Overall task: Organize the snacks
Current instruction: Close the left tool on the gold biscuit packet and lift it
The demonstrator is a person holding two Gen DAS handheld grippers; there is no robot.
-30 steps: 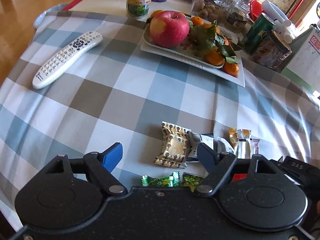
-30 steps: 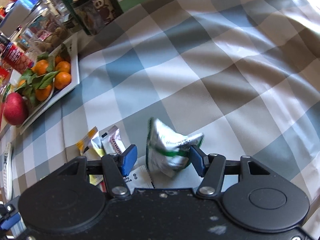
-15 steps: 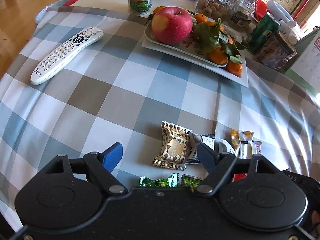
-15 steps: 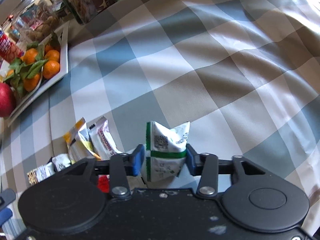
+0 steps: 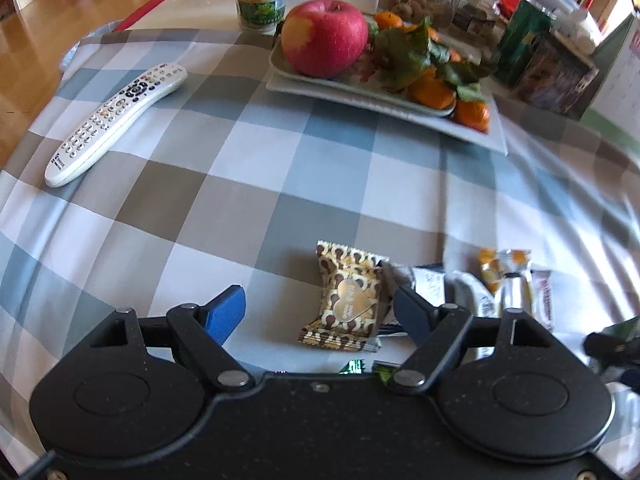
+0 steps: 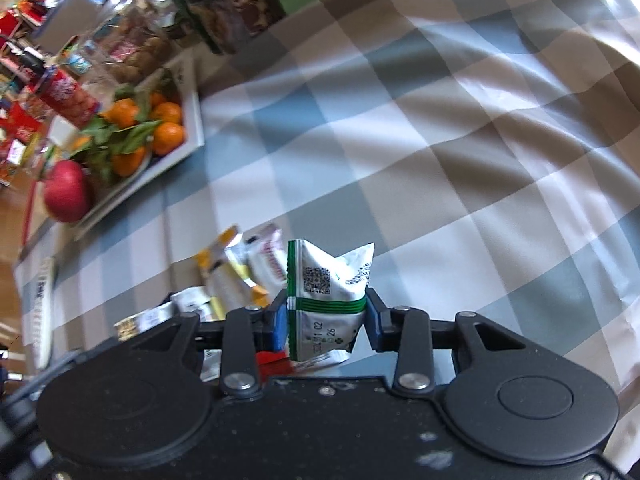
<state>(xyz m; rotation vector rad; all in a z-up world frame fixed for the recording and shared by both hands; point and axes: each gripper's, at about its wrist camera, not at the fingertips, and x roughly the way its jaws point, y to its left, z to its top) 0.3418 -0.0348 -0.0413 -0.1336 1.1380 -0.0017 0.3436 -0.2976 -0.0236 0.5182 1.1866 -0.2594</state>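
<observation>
My right gripper is shut on a white and green snack packet and holds it upright above the checked tablecloth. To its left lie yellow and white snack packets. My left gripper is open and low over the cloth. A gold and brown snack packet lies between its fingers, near the right one. Beside it lie black-white packets and orange-white packets. Green wrappers peek out under the left gripper's body.
A white remote lies at the left. A white plate with an apple and tangerines stands behind the snacks, also in the right wrist view. Jars, tins and boxes crowd the far edge. The cloth is wrinkled at the right.
My right gripper closed on the white and green packet and lifted it, swinging left. My left gripper dropped lower and nearer the gold packet, still open.
</observation>
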